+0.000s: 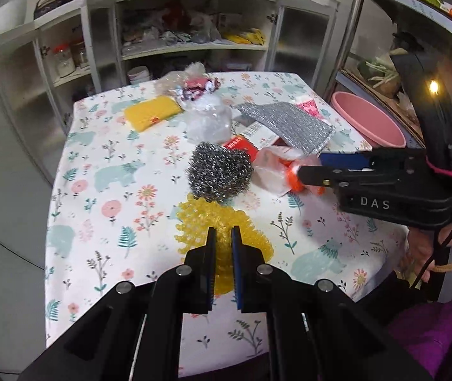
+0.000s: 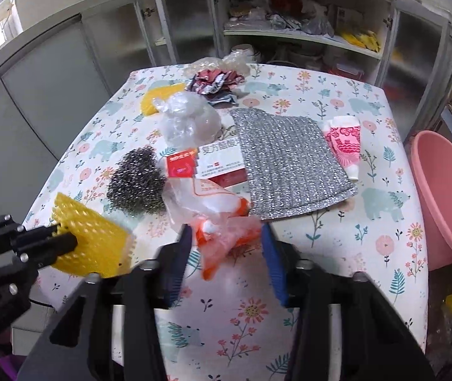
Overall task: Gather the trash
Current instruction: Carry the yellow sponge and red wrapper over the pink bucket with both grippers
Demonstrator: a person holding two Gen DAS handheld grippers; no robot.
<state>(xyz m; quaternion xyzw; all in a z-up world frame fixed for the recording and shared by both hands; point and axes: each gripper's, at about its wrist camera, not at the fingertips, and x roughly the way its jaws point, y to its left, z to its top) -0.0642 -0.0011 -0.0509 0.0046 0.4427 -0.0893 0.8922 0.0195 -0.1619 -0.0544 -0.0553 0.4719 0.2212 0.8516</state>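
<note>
My left gripper [image 1: 223,238] is shut on a yellow plastic mesh scrubber [image 1: 200,222], held just above the floral tablecloth [image 1: 105,222]. From the right wrist view, the left gripper [image 2: 67,241] holds that scrubber [image 2: 95,238] at the lower left. My right gripper [image 2: 226,254] has a crumpled orange and white plastic bag [image 2: 222,222] filling the gap between its blue pads, which touch it on both sides. In the left wrist view the right gripper [image 1: 305,177] comes in from the right with that bag [image 1: 276,171] at its tips.
On the table lie a steel wool scourer [image 2: 137,187], a red and white box [image 2: 206,165], a silver cloth [image 2: 289,165], a clear plastic bag [image 2: 187,120], a pink tube [image 2: 345,143], a yellow sponge [image 1: 152,114] and crumpled wrappers [image 2: 216,82]. A pink basin [image 2: 448,197] stands off the right edge. Cupboards line the back.
</note>
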